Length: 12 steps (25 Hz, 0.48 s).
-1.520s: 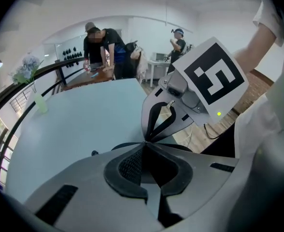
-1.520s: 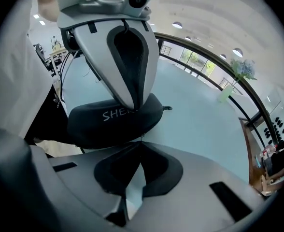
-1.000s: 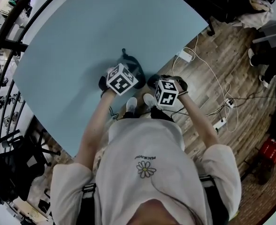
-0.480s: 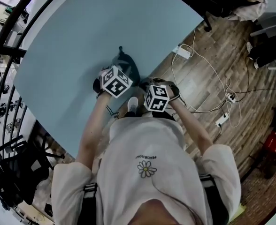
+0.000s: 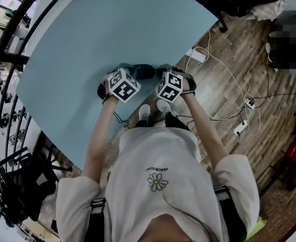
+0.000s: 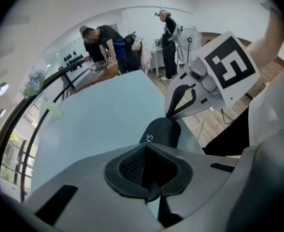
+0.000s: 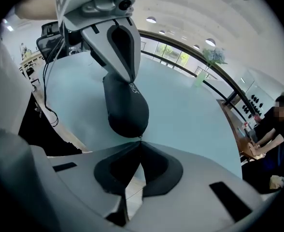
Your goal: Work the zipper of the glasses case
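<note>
1. Head view hides both sets of fingers. The left marker cube [image 5: 123, 84], the right marker cube [image 5: 170, 86] and the hands cover them. Only the middle of the dark glasses case [image 5: 144, 72] shows between the cubes.
2. The case sits over the pale blue worktop [image 5: 87, 44], close to the edge nearest the person. No view shows whether it rests on the worktop or is lifted just off it. The zipper's track cannot be made out on the dark surface.
3. Both forearms reach forward from the body side by side, with the hands near each other. Each gripper points steeply down and inward, the left at the case's left end and the right at its right end.
4. The left gripper [image 6: 146, 146] has its fingers fully closed. In the left gripper view the near end of the case runs in behind the fingertips. The right gripper view shows those same fingers clamped on the far end of the case.
5. The right gripper [image 7: 140, 142] also has its fingers pressed together. At their tip they pinch a thin dark zipper pull [image 7: 139, 138] that sticks out from the rounded end of the case. It is too small to make out further.
</note>
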Available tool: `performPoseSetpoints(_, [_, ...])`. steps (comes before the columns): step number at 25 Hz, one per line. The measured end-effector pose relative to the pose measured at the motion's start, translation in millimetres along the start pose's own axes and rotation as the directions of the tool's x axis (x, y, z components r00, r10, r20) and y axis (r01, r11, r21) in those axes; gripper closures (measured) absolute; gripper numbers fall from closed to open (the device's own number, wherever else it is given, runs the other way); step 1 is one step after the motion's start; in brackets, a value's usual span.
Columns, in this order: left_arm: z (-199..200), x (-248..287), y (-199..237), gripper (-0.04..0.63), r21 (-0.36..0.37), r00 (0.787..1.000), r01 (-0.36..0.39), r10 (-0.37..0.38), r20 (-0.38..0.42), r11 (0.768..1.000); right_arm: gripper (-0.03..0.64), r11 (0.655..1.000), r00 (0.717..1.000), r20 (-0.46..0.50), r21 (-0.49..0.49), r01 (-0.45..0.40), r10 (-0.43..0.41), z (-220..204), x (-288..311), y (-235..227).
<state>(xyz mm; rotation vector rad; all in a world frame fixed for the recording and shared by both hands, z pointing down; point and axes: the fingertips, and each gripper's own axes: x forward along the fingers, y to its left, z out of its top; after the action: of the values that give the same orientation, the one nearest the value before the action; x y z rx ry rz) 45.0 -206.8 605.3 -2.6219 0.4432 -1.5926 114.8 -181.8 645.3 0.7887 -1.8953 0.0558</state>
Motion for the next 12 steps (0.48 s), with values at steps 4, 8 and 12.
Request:
performPoseSetpoints(4, [0.3, 1.3, -5.6, 0.581, -0.015, 1.000, 0.027, -0.027, -0.007, 1.000, 0.609, 0.999, 1.000, 0.017, 0.031, -0.013, 0.012, -3.9, -5.7, 4.9])
performPoseSetpoints(8, [-5.4, 0.3, -12.8, 0.581, -0.023, 1.000, 0.011, -0.011, 0.024, 1.000, 0.609, 0.998, 0.999, 0.023, 0.037, -0.050, 0.049, -5.1, -13.1, 17.7])
performPoseSetpoints(12, [-5.6, 0.1, -11.5, 0.581, -0.046, 1.000, 0.011, -0.009, 0.029, 0.999, 0.609, 0.995, 0.997, 0.035, 0.076, -0.069, 0.067, -1.9, -22.2, 31.9])
